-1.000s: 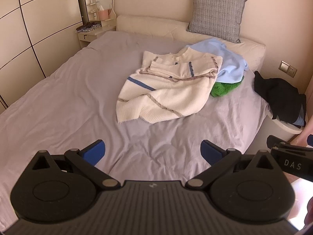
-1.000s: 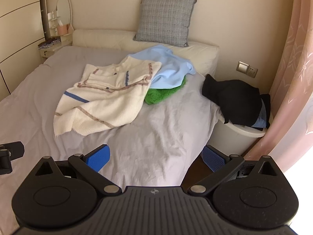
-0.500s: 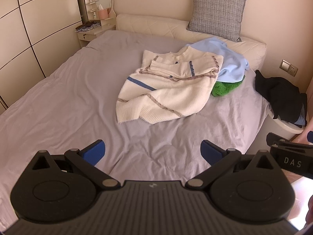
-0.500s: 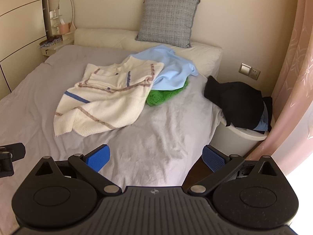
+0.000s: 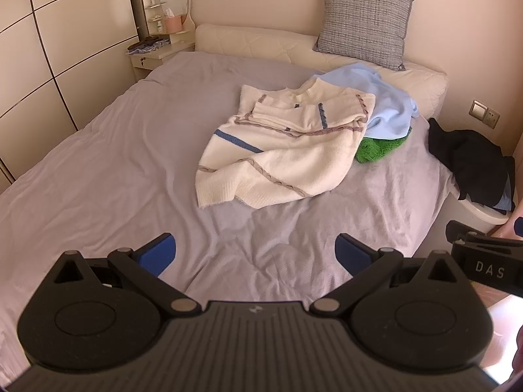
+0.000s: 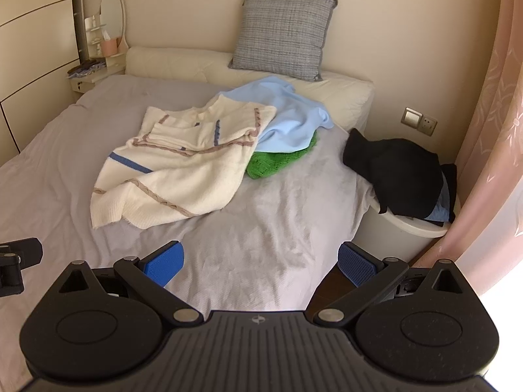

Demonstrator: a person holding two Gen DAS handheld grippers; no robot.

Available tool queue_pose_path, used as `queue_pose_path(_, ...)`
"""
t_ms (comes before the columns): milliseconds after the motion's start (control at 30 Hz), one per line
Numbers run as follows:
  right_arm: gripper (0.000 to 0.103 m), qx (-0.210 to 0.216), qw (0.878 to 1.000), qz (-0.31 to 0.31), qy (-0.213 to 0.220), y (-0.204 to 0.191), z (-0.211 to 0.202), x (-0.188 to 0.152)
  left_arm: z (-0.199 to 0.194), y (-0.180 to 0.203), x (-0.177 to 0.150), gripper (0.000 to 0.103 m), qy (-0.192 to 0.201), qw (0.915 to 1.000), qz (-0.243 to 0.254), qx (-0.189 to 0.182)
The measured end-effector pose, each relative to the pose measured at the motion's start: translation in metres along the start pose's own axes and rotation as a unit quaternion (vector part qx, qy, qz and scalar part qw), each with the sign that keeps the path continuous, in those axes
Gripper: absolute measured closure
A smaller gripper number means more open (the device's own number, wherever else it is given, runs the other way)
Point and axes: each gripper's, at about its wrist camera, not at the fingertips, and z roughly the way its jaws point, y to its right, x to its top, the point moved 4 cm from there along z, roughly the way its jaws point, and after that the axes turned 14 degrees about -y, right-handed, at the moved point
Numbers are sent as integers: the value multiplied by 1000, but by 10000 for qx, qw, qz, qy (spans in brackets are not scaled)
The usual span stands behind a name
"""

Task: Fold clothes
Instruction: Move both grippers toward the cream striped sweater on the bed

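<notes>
From the left wrist, the left gripper point(image 5: 255, 253) holds its jaws spread wide and empty over the grey bedsheet point(image 5: 98, 179). The cream knitted sweater with blue and taupe stripes point(image 5: 281, 150) lies ahead, slightly right of the jaws, its long axis running diagonally away.

From the right wrist, the right gripper point(image 6: 261, 259) is equally wide and empty; the sweater point(image 6: 176, 170) lies ahead-left. Its ribbed hem point(image 6: 108, 210) seems about equally near both.

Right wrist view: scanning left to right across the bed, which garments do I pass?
Cream knit sweater with blue and tan stripes → green knit garment → black clothing heaped on the white bedside bin. The pale blue garment overlaps two, so I left it out.
</notes>
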Motion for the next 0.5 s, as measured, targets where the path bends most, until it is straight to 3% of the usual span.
queue_pose_path(500,0,30,10000,-42,-3,-7,0,7,0,-11,1,0,-11,9999,-96,36)
